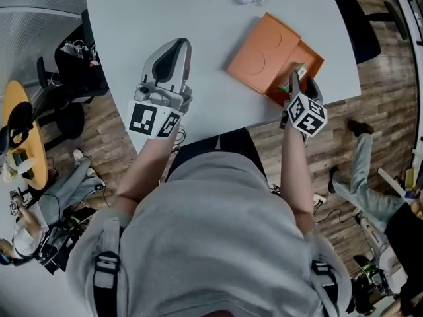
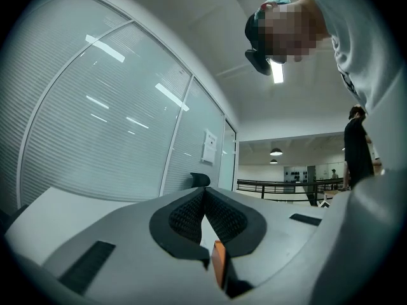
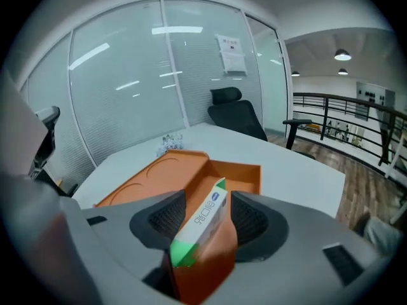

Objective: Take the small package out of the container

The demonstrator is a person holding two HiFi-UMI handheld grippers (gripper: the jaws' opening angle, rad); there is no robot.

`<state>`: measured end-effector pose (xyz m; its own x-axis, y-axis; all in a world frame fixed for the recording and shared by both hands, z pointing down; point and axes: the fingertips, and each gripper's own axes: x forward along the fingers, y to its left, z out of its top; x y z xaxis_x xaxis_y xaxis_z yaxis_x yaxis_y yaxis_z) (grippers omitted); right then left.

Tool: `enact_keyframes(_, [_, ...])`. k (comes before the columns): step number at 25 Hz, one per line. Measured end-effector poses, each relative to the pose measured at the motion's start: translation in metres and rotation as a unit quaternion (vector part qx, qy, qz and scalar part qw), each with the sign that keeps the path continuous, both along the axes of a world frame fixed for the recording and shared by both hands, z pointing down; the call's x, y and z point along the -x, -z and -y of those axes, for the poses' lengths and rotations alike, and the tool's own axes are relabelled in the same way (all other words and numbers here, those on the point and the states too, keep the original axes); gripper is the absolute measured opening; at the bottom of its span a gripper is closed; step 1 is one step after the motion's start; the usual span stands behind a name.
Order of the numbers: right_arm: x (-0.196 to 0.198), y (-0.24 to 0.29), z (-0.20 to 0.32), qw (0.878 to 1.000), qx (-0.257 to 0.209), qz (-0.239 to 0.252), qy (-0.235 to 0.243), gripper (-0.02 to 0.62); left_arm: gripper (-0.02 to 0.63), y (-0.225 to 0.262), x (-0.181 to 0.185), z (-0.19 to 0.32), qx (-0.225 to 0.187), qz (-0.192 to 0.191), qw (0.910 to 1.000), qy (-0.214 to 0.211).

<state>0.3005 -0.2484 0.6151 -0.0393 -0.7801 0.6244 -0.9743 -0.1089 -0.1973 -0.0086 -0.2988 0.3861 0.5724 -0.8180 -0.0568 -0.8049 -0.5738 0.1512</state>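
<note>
The small package [image 3: 202,224], a white box with a green end, sits at the near right edge of the open orange container [image 1: 264,55] on the table [image 1: 198,18]. It has not yet been lifted out. In the right gripper view it stands on a narrow side, directly between the fingers of the right gripper [image 3: 208,199]. Its long axis runs away from the gripper, roughly in line with the fingers, and its far end is tipped up. The container's near wall rises just beneath and beside it.

The right fingers are spread wide, one on each side of the package, and do not seem to press on it. The package is already framed, so the next move likely needs only a squeeze across its thin sides and then a lift clear of the wall.

The left gripper [image 1: 177,45] hangs over bare table, well to the left of the container. Its fingers are closed together on nothing, and it is the farther hand.
</note>
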Motion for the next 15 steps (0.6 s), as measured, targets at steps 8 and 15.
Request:
enact_keyframes(8, [0.007,-0.019,0.003,0.999,0.042,-0.010,0.018,0.206,0.020,0.001,0.005,0.000,0.000,-0.012,0.9999,0.002])
enact_keyframes(15, [-0.003,0.000,0.000,1.000,0.012,0.020,0.005,0.118,0.020,0.011,0.013,-0.004,-0.010,-0.004,0.9998,0.015])
